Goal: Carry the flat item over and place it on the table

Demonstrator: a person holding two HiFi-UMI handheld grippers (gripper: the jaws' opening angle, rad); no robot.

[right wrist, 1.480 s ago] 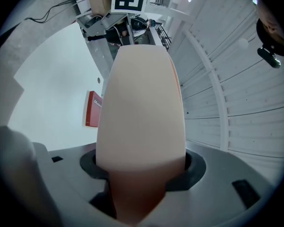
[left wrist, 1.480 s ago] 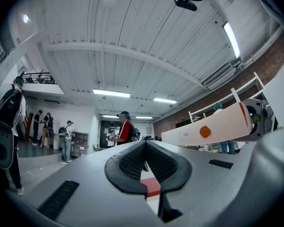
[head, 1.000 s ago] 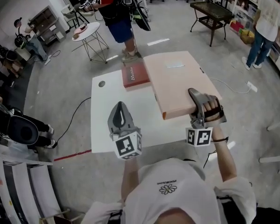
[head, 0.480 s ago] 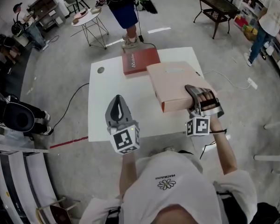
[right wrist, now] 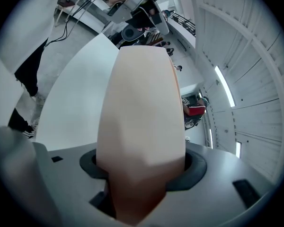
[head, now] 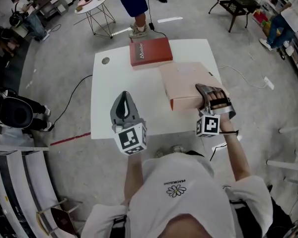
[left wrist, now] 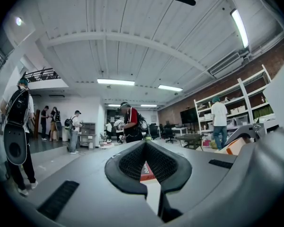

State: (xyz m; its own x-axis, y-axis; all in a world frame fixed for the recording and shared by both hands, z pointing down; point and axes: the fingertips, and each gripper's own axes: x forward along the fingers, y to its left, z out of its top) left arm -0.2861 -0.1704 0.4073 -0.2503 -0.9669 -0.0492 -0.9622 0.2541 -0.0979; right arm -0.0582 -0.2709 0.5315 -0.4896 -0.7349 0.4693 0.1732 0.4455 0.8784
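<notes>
My right gripper is clamped on the near edge of the flat, pale pink cardboard box, right of centre in the head view. In the right gripper view the box fills the gap between the jaws, both pads pressing its sides, and runs away up the frame over the white rectangular table. In the head view its far corner sits just beside the dark red hardcover book at the table's top edge (whether the box rests on the tabletop I cannot tell). My left gripper hovers at lower centre left, well apart from the box, jaws closed on nothing, tips meeting.
</notes>
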